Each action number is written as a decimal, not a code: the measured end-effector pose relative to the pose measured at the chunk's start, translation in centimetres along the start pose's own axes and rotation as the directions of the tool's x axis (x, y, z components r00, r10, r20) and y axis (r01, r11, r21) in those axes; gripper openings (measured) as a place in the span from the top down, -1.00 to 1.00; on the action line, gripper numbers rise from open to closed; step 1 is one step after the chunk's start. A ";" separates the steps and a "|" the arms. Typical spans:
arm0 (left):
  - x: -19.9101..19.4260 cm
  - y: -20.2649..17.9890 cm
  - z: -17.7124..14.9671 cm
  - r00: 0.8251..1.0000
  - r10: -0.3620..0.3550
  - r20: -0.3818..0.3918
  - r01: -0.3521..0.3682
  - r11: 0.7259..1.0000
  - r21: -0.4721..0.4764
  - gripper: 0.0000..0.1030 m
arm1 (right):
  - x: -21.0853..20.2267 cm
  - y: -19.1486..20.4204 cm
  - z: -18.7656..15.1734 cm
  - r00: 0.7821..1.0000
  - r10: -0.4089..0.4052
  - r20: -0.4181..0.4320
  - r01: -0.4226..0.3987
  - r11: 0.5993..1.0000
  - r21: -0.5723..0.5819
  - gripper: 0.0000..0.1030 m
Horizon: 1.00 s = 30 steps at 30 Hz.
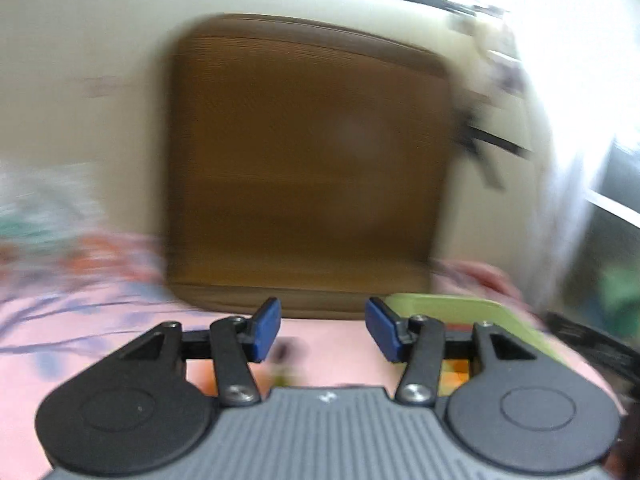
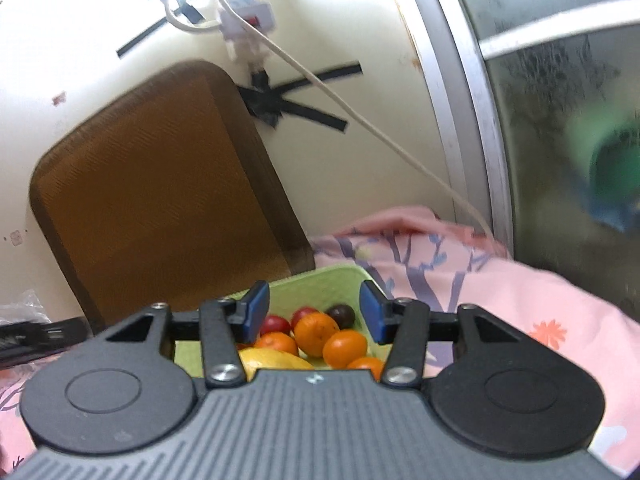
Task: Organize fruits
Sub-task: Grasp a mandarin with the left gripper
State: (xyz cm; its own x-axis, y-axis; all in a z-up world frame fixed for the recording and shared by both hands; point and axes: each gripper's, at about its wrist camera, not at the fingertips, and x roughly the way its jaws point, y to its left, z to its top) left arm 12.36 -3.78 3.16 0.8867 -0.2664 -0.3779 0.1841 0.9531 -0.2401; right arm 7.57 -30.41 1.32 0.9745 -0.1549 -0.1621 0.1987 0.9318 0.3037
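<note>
Green tray (image 2: 332,280) on pink floral cloth (image 2: 520,300), holding oranges (image 2: 316,332), red fruits (image 2: 278,323), one dark fruit (image 2: 341,315) and a yellow fruit (image 2: 272,360), lying directly beneath the right gripper (image 2: 314,312), whose blue-padded jaws stand apart and empty. Left gripper (image 1: 323,330), likewise spread with nothing between its pads, sits over the cloth with the tray's edge (image 1: 460,308) just to its right; this view is heavily blurred. Behind the tray: brown cushion (image 2: 152,192) leaning on the wall, taped white cable (image 2: 360,120), and a metal-framed glass panel (image 2: 560,120) at right.
</note>
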 end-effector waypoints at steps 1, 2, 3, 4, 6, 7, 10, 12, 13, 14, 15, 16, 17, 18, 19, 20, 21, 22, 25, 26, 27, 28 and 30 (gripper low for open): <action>-0.1 1.8 0.1 0.999 0.049 -0.011 -0.049 0.998 -0.033 0.07 | -0.2 0.3 0.0 1.000 0.004 0.008 -0.004 1.000 -0.012 -0.02; 0.0 3.3 0.0 0.996 0.084 -0.031 -0.086 0.994 -0.066 0.07 | -0.3 0.6 -0.1 1.000 0.012 0.013 -0.012 1.000 -0.024 -0.01; 0.1 4.6 0.0 0.993 0.108 -0.051 -0.112 0.989 -0.094 0.07 | -0.4 0.9 -0.2 1.000 0.018 0.017 -0.017 0.999 -0.036 -0.01; 0.3 5.6 -0.1 0.990 0.121 -0.068 -0.128 0.985 -0.115 0.07 | -0.5 1.2 -0.2 1.000 0.023 0.021 -0.022 0.998 -0.051 -0.01; 0.9 6.4 -0.3 0.987 0.132 -0.092 -0.143 0.982 -0.127 0.06 | -0.8 1.8 -0.4 0.999 0.035 0.031 -0.032 0.996 -0.083 -0.01; 1.3 6.4 -0.5 0.986 0.130 -0.104 -0.143 0.982 -0.121 0.06 | -0.9 2.0 -0.5 0.999 0.041 0.035 -0.038 0.995 -0.096 -0.01; 2.4 5.2 -1.3 0.986 0.105 -0.126 -0.115 0.991 -0.075 -0.14 | -1.1 2.6 -0.6 0.997 0.061 0.041 -0.055 0.990 -0.129 -0.01; 3.1 4.1 -1.9 0.986 0.098 -0.134 -0.102 0.995 -0.023 -0.15 | -1.1 2.8 -0.7 0.996 0.077 0.036 -0.071 0.987 -0.142 -0.01; 3.3 3.6 -2.5 0.985 0.103 -0.142 -0.103 0.995 0.005 -0.14 | -1.2 2.8 -0.7 0.996 0.085 0.036 -0.079 0.986 -0.146 -0.01; 3.9 3.3 -2.7 0.982 0.110 -0.152 -0.107 0.994 0.027 -0.07 | -1.2 3.0 -0.7 0.995 0.091 0.035 -0.085 0.985 -0.149 -0.01; 4.4 3.0 -2.9 0.978 0.116 -0.172 -0.110 0.993 0.048 -0.03 | -1.2 3.0 -0.7 0.994 0.099 0.035 -0.092 0.984 -0.152 -0.01; 5.2 2.8 -3.1 0.970 0.115 -0.213 -0.104 0.993 0.062 0.10 | -1.3 3.1 -0.7 0.994 0.107 0.036 -0.100 0.983 -0.155 -0.01; 5.2 2.7 -3.3 0.970 0.088 -0.225 -0.077 0.995 0.055 0.20 | -1.3 3.2 -0.7 0.993 0.112 0.038 -0.105 0.981 -0.162 0.00; 5.2 2.6 -3.3 0.971 0.090 -0.221 -0.080 0.995 0.056 0.21 | -1.4 3.3 -0.8 0.993 0.113 0.041 -0.105 0.980 -0.169 -0.01; 5.1 2.7 -3.4 0.971 0.091 -0.222 -0.081 0.995 0.055 0.21 | -1.5 3.5 -0.8 0.993 0.115 0.042 -0.106 0.979 -0.176 -0.01; 4.9 2.8 -3.4 0.971 0.095 -0.221 -0.086 0.995 0.051 0.21 | -1.5 3.5 -0.9 0.992 0.118 0.044 -0.108 0.977 -0.181 0.00; 4.5 2.9 -3.5 0.970 0.104 -0.222 -0.098 0.994 0.039 0.21 | -1.6 3.6 -0.9 0.991 0.123 0.046 -0.113 0.976 -0.184 -0.01; 3.9 3.2 -3.5 0.968 0.105 -0.227 -0.103 0.995 0.019 0.21 | -1.6 3.5 -1.0 0.990 0.130 0.048 -0.119 0.975 -0.187 -0.01; 1.6 4.4 -3.6 0.969 0.095 -0.227 -0.103 0.994 -0.023 0.21 | -1.9 3.8 -1.0 0.984 0.171 0.051 -0.157 0.967 -0.202 -0.01; 0.6 4.8 -3.6 0.969 0.108 -0.223 -0.115 0.993 -0.016 0.21 | -2.2 4.0 -1.1 0.980 0.191 0.052 -0.176 0.961 -0.214 -0.01; -0.3 5.1 -3.9 0.967 0.132 -0.218 -0.135 0.991 0.002 0.21 | -2.4 4.3 -1.2 0.976 0.210 0.052 -0.193 0.955 -0.226 -0.01; -0.9 5.4 -4.0 0.965 0.154 -0.214 -0.154 0.988 0.020 0.21 | -2.5 4.6 -1.3 0.971 0.233 0.045 -0.217 0.948 -0.234 -0.01; -2.0 6.2 -4.6 0.964 0.178 -0.198 -0.174 0.984 0.037 0.21 | -2.3 5.5 -1.5 0.955 0.295 -0.017 -0.291 0.931 -0.219 -0.01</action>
State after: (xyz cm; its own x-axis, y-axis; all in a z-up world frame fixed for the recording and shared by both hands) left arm 9.80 1.96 -1.71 0.8033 -0.1159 -0.5842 0.0426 0.9895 -0.1378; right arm 6.28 -24.39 1.94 0.9879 0.1320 -0.0813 -0.1214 0.9847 0.1247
